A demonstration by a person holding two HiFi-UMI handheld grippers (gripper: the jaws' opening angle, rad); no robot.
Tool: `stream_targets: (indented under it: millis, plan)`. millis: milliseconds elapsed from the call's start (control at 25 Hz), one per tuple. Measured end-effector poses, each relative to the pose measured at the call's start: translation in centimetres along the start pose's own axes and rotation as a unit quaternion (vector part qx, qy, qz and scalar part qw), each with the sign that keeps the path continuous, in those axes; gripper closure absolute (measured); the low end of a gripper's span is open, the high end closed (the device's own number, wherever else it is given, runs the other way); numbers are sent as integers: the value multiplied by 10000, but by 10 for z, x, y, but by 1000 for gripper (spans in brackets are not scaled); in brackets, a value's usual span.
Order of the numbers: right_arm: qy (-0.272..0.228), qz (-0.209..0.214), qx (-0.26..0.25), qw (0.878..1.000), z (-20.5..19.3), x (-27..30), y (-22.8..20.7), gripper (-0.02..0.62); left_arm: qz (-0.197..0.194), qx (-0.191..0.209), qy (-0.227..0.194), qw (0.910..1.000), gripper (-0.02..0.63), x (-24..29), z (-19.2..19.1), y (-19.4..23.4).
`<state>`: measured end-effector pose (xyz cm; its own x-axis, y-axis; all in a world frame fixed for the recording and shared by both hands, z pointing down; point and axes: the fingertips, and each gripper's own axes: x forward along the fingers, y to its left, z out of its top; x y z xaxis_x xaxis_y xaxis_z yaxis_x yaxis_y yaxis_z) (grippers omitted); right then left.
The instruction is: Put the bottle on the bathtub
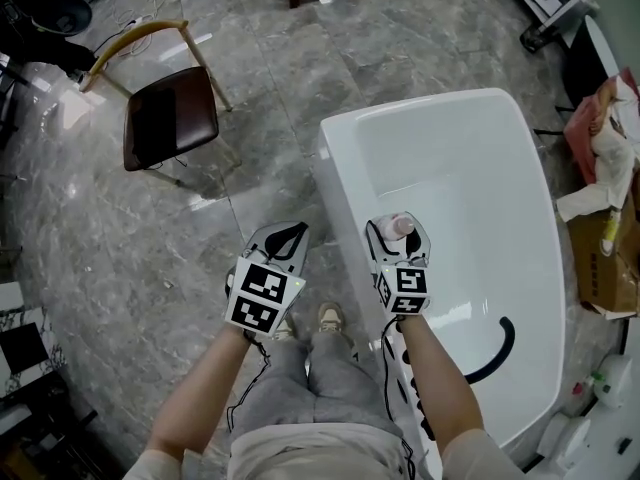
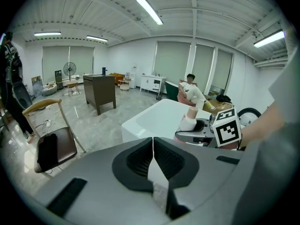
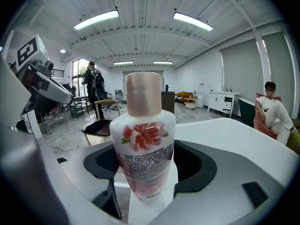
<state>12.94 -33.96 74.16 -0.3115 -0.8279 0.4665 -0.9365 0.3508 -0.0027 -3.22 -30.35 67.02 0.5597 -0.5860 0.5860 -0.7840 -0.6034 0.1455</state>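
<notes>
Grey marble floor (image 1: 120, 228), with a white bathtub (image 1: 520, 168) at the person's right.
The right gripper (image 1: 398, 234) clamps the flower-labelled bottle (image 3: 145, 139) upright between its jaws, above the tub near its rim. The left gripper (image 2: 153, 146) has its jaws pressed together, holding nothing.

White bottle, white bathtub, grey marbled floor.

The bottle (image 3: 145, 139) is white with a pink flower, small green leaves, dark fine print and a pinkish-beige cap. The bathtub (image 1: 450, 158) is glossy white, and a strip (image 1: 497, 351) inside it is black. The left hand-held gripper (image 1: 288, 232) and right hand-held gripper (image 1: 399, 224) are light grey with black pads, and each carries a cube patterned in black-and-white square markers. The floor (image 1: 120, 248) is grey tile with pale marbled veins. The chair (image 1: 165, 116) has a dark brown seat and a yellow-tan frame. The trousers (image 1: 320, 378) are grey. The box (image 1: 603, 263) is cardboard brown.
</notes>
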Motion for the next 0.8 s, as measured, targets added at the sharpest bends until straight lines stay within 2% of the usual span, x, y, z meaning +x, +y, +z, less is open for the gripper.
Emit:
stream_targets:
  millis: [280, 520, 680, 800]
  plan:
    - [322, -40, 75, 9994, 17, -26, 0, 206, -136, 30, -13, 9999, 583, -20, 18, -25]
    - [257, 188, 39, 9995, 69, -76, 15, 209, -126, 40, -126, 9998, 583, -56, 47, -41]
    - [63, 361, 101, 9993, 108, -116, 24, 318, 143, 102, -367, 9992, 583, -86, 70, -44]
    - [-182, 441, 85, 9988, 141, -148, 33, 366, 239, 181, -567, 9979, 583, -112, 91, -48]
